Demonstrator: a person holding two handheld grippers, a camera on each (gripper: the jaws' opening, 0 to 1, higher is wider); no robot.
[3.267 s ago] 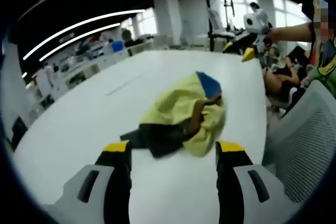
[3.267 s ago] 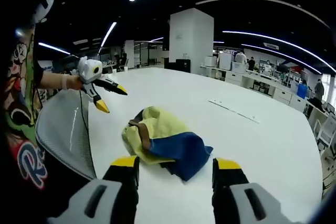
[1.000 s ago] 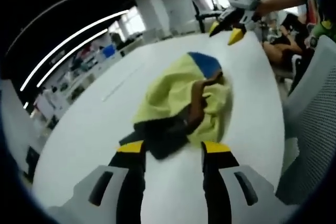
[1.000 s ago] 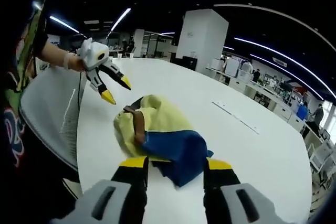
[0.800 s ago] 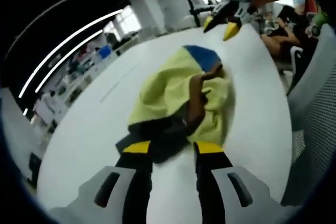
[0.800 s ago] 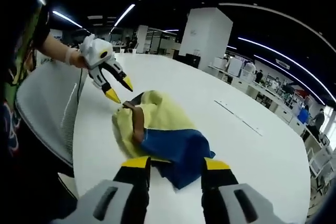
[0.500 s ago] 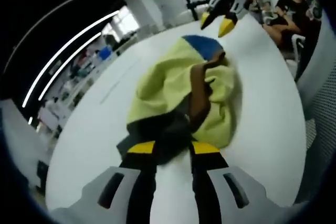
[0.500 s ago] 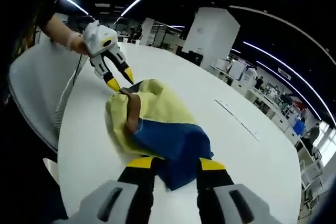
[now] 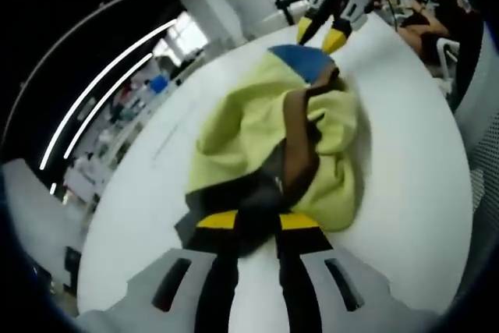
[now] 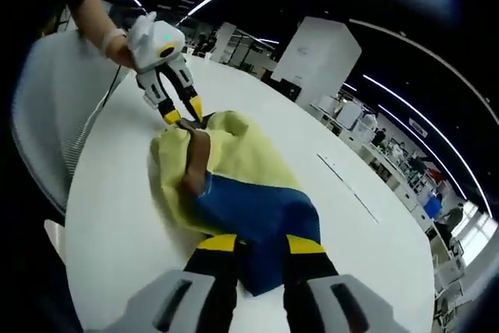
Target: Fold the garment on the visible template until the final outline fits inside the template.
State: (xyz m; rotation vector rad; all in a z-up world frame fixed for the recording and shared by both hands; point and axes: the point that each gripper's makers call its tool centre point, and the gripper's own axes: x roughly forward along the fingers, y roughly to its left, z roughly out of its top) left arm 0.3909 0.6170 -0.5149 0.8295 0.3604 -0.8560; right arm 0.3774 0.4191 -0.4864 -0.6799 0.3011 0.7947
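Note:
A crumpled garment [image 9: 249, 122] lies on the white table [image 9: 405, 161]; it is yellow with a brown strip, a dark end and a blue end. My left gripper [image 9: 256, 222] is shut on the dark end, with the fabric filling the narrow gap between its jaws. In the right gripper view the same garment [image 10: 234, 161] lies lengthwise, and my right gripper [image 10: 261, 246] is shut on its blue end. The left gripper [image 10: 183, 112] meets the far dark edge there, held by a hand. The right gripper [image 9: 320, 37] hangs over the blue end.
A grey mesh chair back [image 10: 54, 107] stands at the table edge [image 10: 117, 216] beside the person. A thin line [image 10: 347, 181] runs across the tabletop beyond the garment. Office desks, a white pillar and people fill the background.
Both grippers have moved in onto the garment's opposite ends, and their jaws have narrowed from wide apart to pinching fabric. The garment itself has hardly shifted.

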